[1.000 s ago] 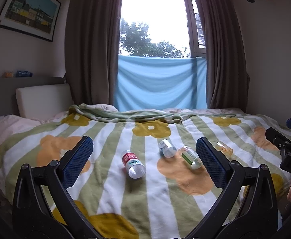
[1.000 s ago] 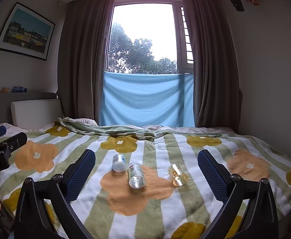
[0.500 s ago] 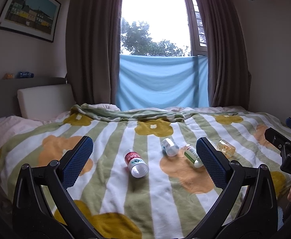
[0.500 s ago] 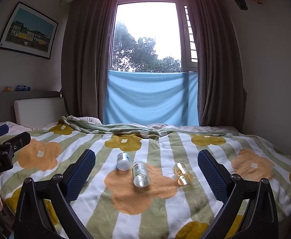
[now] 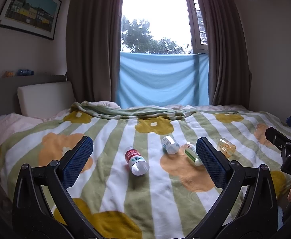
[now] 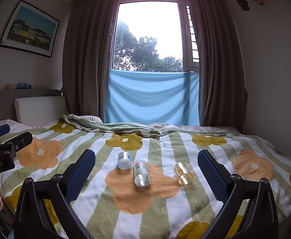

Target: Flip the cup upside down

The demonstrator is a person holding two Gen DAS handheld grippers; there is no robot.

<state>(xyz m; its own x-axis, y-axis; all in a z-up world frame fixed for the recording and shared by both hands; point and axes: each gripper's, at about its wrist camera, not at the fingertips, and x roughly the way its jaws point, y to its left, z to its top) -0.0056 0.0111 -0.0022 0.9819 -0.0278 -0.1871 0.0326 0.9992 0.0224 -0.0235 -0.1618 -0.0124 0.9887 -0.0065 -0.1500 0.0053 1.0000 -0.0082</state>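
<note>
Left tongs [image 5: 144, 158] and right tongs [image 6: 146, 170] hovering over bed [image 6: 215, 139], jaws gaping, gripping nothing. Cup [image 6: 183, 173], amber, lying sideways mid-bed, beside bottles [image 6: 142, 173]. Left finger hiding part of green bottle [image 5: 191, 153]. Red bottle [image 5: 136, 161] showing in left view only.

four small containers lie on their sides on the bed's blanket [image 6: 165, 203], in a loose row across its middle: a labelled bottle [image 5: 136, 160] farthest left and apart from the others, then a small bottle [image 6: 123, 160] and a clear bottle [image 6: 142, 172] just beside each other, then the cup [image 6: 182, 173] farthest right. behind them the blanket ends in a folded edge, with a cushion [image 6: 39, 110] at the far left and a hung cloth [image 6: 152, 99] below the window [image 6: 148, 35] between the curtains [image 6: 87, 59]. a picture [image 6: 28, 28] hangs on the left wall above the cushion.
</note>
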